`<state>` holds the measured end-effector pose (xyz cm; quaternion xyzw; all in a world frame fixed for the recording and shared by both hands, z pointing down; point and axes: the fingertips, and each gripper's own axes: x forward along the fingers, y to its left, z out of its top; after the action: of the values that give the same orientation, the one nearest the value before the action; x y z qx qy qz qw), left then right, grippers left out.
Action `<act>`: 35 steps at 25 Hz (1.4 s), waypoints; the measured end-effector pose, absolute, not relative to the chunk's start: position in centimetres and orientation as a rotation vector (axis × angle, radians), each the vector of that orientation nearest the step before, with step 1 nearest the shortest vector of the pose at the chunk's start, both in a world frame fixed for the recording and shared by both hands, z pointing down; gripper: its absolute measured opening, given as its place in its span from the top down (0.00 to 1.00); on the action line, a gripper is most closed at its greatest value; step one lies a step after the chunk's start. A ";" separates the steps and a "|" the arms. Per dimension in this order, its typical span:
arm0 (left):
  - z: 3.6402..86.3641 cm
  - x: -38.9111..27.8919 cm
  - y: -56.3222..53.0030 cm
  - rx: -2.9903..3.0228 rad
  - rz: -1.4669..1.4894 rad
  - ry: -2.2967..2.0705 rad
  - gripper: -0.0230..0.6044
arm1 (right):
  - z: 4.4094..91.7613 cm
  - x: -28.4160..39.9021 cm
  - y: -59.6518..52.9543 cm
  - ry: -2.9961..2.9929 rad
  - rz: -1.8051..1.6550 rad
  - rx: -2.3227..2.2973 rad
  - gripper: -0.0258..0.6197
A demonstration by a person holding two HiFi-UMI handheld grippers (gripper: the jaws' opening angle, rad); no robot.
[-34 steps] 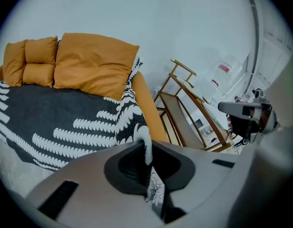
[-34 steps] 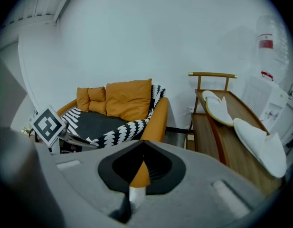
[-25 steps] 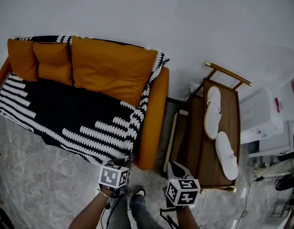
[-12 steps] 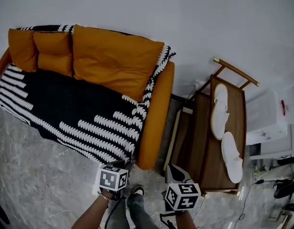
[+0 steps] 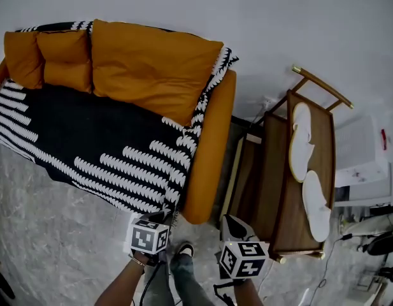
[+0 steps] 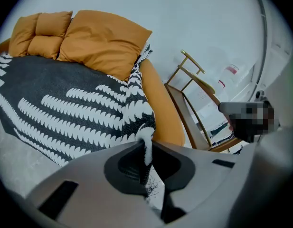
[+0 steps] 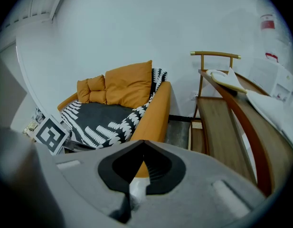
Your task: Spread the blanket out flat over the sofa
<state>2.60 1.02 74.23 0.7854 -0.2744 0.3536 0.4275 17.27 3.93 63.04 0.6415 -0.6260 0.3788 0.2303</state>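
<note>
A black blanket with white zigzag stripes (image 5: 100, 145) covers the seat of the orange sofa (image 5: 209, 152) and hangs over its front edge. Three orange cushions (image 5: 151, 69) lean on the backrest. My left gripper (image 5: 169, 218) is low at the sofa's front right corner, shut on the blanket's corner (image 6: 145, 146); the cloth runs up from between the pads to the seat (image 6: 65, 103). My right gripper (image 5: 231, 227) hovers to the right, beside the sofa's arm. Its jaws (image 7: 142, 145) meet at the tips with nothing between them.
A wooden trolley (image 5: 272, 171) stands right of the sofa with two white slippers (image 5: 301, 142) on its top shelf. White appliances and cables (image 5: 368, 164) crowd the far right. The person's shoe (image 5: 185, 252) is on the marble floor between the grippers.
Both grippers have sunk a little, the left still holding the blanket's corner. The blanket's front hangs lower over the seat edge, and the sofa sits higher in the head view.
</note>
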 end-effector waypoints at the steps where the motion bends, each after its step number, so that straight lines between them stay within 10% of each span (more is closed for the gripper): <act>1: 74.6 2.5 1.0 1.961 0.891 -0.683 0.92 | 63.2 17.2 3.8 -1.720 1.046 1.766 0.95; 35: 76.2 5.1 3.0 1.961 0.734 -0.516 0.78 | 65.9 17.3 1.9 -1.670 1.103 1.773 0.95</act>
<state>5.08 3.01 76.22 0.8013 -0.2108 0.2999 0.4727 17.30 1.95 65.92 0.6451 -0.6076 0.4014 0.2315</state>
